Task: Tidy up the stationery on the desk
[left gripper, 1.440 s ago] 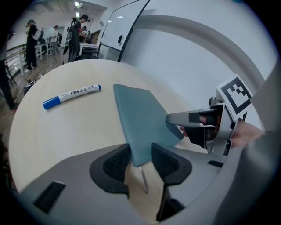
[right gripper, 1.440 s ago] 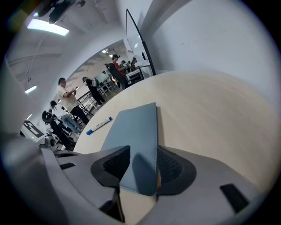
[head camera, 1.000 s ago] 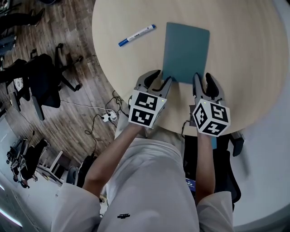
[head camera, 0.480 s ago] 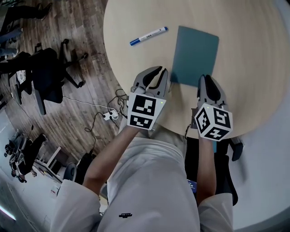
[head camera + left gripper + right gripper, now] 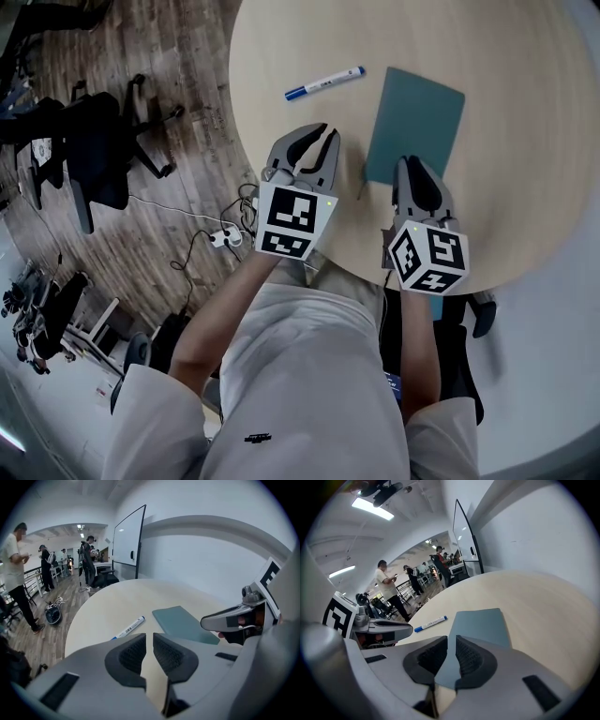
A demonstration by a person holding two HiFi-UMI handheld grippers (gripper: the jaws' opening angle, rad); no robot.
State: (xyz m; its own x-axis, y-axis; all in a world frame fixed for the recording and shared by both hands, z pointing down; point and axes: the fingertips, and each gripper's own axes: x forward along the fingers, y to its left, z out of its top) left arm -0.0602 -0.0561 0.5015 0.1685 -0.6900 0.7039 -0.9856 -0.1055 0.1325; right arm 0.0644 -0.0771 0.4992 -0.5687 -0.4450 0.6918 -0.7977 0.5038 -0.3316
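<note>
In the head view, we see a round, pale worktop carrying two stationery items. A white marker pen with a blue cap lies near the far-left edge. A teal notebook lies flat just to the right of the pen, apart from it. The left gripper hovers over bare worktop beside the notebook's near-left corner, on the near side of the pen, touching neither. The right gripper sits over the notebook's near edge. Beyond the worktop's left rim, an office chair stands on a wooden floor. In the left gripper view, we find the jaws drawn in to a narrow slit with nothing between them; only bare worktop shows through the gap. The pen lies ahead and slightly left, the notebook ahead and right, and the right gripper enters from the right edge. In the right gripper view, we find the jaws likewise set to a narrow slit, gripping nothing. The notebook's near corner shows through the gap, under the jaws. We cannot tell whether the tips touch the cover. The pen lies further off to the left.
</note>
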